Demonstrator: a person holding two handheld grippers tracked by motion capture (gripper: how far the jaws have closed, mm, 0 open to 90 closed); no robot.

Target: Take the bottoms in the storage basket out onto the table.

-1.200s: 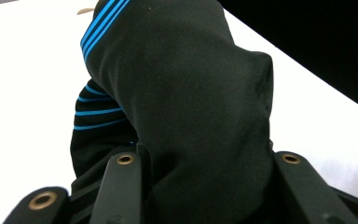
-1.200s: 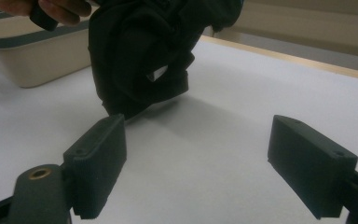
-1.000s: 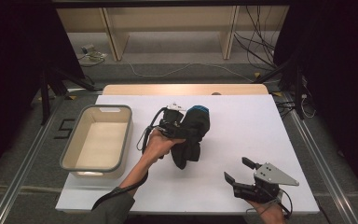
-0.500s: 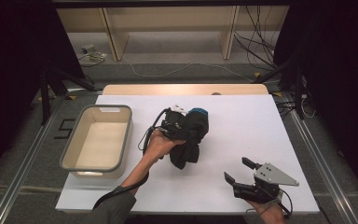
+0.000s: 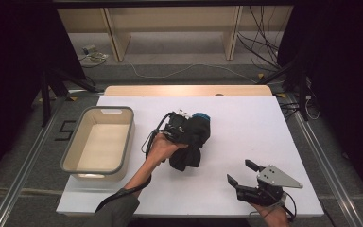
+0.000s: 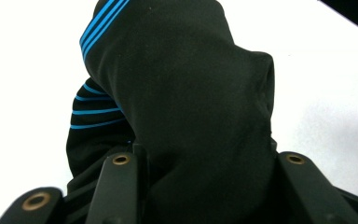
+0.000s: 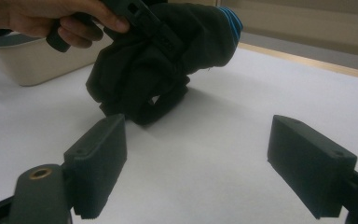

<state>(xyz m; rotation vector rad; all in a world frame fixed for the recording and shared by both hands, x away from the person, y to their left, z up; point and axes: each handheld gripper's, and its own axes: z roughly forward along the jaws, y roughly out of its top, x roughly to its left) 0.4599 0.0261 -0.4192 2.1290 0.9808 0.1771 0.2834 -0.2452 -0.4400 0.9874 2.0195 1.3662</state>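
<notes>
The left gripper point(image 5: 189, 135) clamps the black garment point(image 5: 191, 144); the beige tub point(image 5: 99, 142) sits beside it; the right gripper point(image 7: 196, 163) gapes wide, well apart.

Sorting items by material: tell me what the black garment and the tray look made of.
Black garment: soft matte knit fabric, probably synthetic; it folds and bunches, with thin blue stripes. Tray: likely moulded plastic, smooth beige inside with a grey rim and rounded corners.

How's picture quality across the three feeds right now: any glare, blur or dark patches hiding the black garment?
High view: soft, with dark surroundings; black garment reads as a featureless blob beside the tray. Left gripper view: white table overexposed, blue stripes crisp. Right gripper view: right hand-held gripper jaws near and slightly soft, garment folds lost in shadow.
</notes>
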